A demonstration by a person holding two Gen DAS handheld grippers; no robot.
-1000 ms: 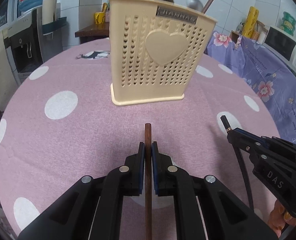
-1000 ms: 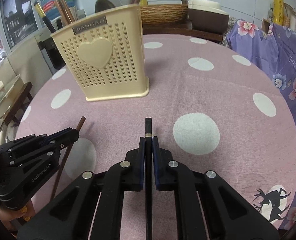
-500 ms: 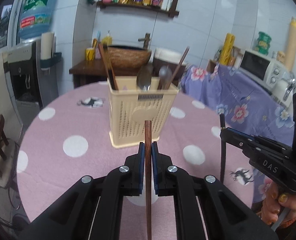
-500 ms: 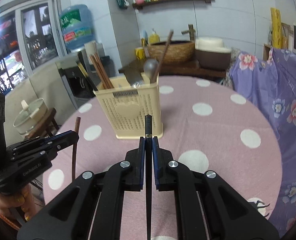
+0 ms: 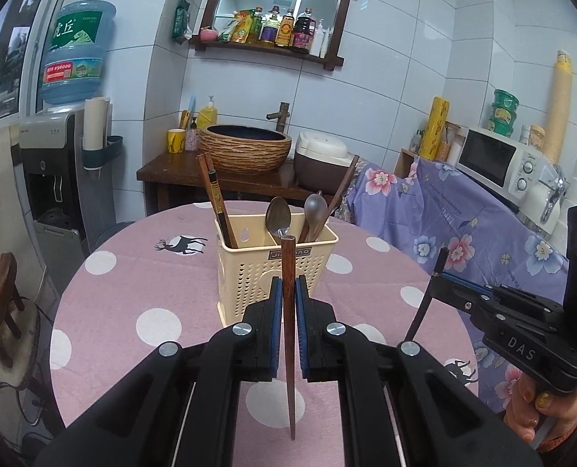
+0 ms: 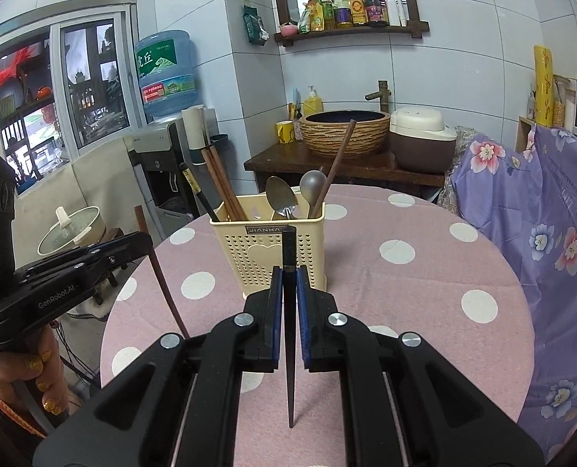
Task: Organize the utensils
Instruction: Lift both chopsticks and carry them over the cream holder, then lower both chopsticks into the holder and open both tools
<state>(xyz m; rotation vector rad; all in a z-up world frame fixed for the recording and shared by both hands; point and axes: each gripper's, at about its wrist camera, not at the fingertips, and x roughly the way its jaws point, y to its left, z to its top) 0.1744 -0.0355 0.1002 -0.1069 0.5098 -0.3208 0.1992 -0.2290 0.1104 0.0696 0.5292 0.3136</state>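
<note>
Left wrist view: the left tool (image 5: 287, 288) is clamped on a brown wooden chopstick (image 5: 288, 334), which stands nearly upright between the blue pads, its blunt end above them and its thin tip hanging below over the bench (image 5: 140, 284) with its pink, white-dotted cloth. Beyond it, on the bench, stands the cream perforated utensil holder (image 5: 245, 276), which holds dark chopsticks (image 5: 216, 202) at its left and two spoons (image 5: 280, 216) with another brown stick toward the right. At the right edge, the right tool (image 5: 442, 272) is closed on a black chopstick (image 5: 424, 303) (the hand (image 5: 537, 408) gripping its handle shows below). Right wrist view: the right tool (image 6: 288, 288) pinches the black chopstick (image 6: 289, 330) the same way, upright between the pads, tip down above the bench (image 6: 405, 288). The utensil holder (image 6: 257, 257) stands just behind it, heart shape facing the camera, with chopsticks (image 6: 218, 186) leaning left and spoons (image 6: 284, 194) in the middle. At the left, the left tool (image 6: 142, 239) grips the brown wooden chopstick (image 6: 160, 272), held off the bench's edge by a hand (image 6: 23, 377).
</note>
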